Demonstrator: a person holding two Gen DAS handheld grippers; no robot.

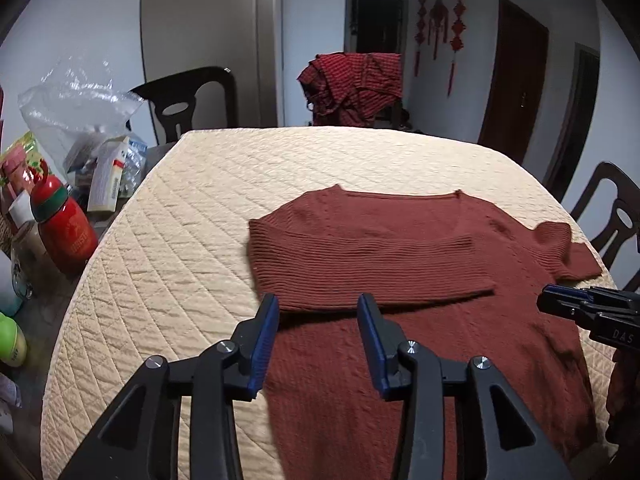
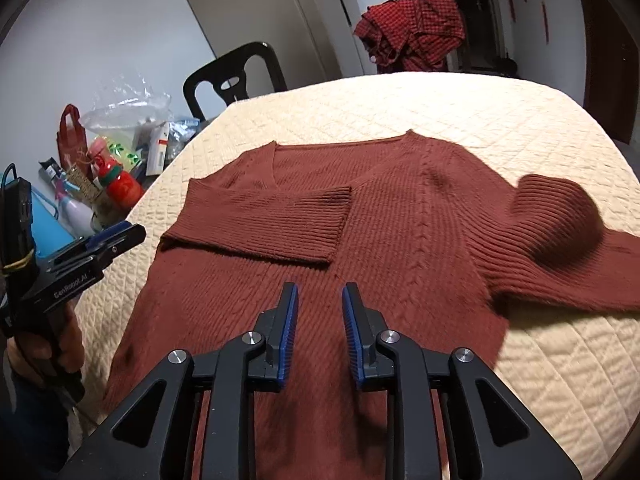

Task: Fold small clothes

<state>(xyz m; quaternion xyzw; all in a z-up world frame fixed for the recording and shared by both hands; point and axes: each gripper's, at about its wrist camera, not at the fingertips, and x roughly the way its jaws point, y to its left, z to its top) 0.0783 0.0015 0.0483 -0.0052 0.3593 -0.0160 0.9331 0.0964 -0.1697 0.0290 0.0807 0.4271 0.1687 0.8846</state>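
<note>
**A:** What covers the bench [image 1: 192,208]?

**B:** A cream quilted pad stitched in a diamond pattern, with rounded corners. On it lies the sweater [image 1: 400,344], a rust-brown knit, spread flat with its V-neck at the far side.

**A:** What is the knit like?

**B:** Fine ribs across the body and sleeves, and a narrow cable twist running down the middle of the front. One sleeve [image 2: 276,220] is folded across the chest, its ribbed cuff ending near the centre. The other sleeve [image 2: 560,240] is humped up in a soft bulge and trails out sideways over the pad.

**A:** And the grippers?

**B:** The left gripper [image 1: 318,340] hangs over the sweater's near left edge, just short of the folded sleeve. Its black fingers with ridged blue pads stand apart with nothing between them. The right gripper [image 2: 320,328] is above the middle of the body, its fingers parted by a narrower gap, also empty. A hand [image 2: 44,344] grips the left tool's handle.

**A:** Any containers?

**B:** Beside the pad stands a crinkled clear plastic bag [image 1: 76,100] over a jumble of small cartons and packets, and a red bottle [image 1: 66,228] with a green band and a rounded cap. A red checked cloth [image 1: 356,88] is draped over a dark chair behind.
</note>
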